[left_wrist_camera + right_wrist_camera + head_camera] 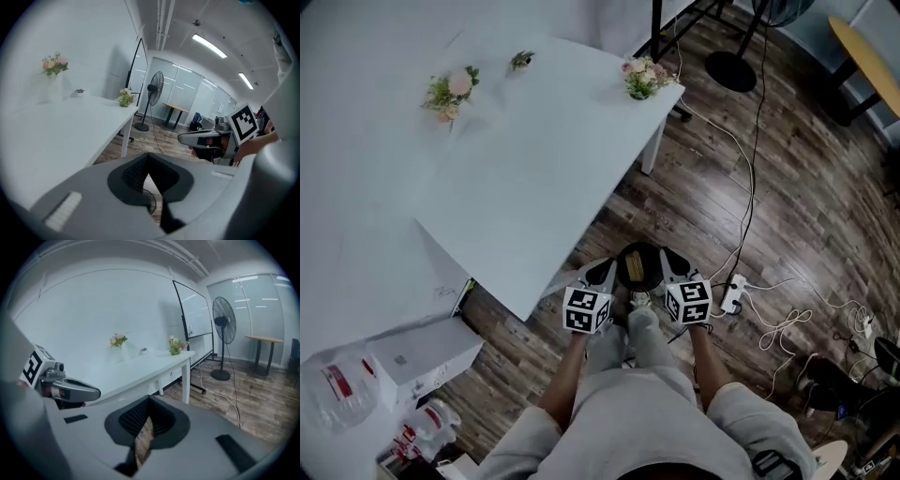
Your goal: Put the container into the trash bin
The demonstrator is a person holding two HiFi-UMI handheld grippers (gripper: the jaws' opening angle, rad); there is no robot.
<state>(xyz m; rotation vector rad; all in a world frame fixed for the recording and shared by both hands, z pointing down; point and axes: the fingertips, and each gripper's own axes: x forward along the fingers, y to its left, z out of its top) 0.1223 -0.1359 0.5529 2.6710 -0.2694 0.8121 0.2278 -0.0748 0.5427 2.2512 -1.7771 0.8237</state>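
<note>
- Head view only: a dark round trash bin (622, 269) stands on the wood floor (787, 216), close in front of the person, and shows between the two tools. A yellow-brown patch inside its rim is read as the container (637, 263); it is too small to confirm.
- Left tool (602, 274): its own view shows the jaws pressed together, with a thin slit and floor behind. Nothing is pinched.
- Right tool (673, 264): its own view shows the same, jaws closed on each other and empty.
- Each gripper view catches the other tool off to one side at about the same height. Neither shows the bin.
- Head view also gives a white counter (534, 169) at upper left with flower posies (450, 92) along its far side. A power strip (733, 292) with white cables lies on the floor at right, and a white box (427, 356) sits at lower left.
- Right gripper view adds a standing fan (224, 324), upright, and a whiteboard (192, 310) by the wall. The head view shows only the fan's base.
- Left gripper view adds ceiling strip lights (208, 46).
</note>
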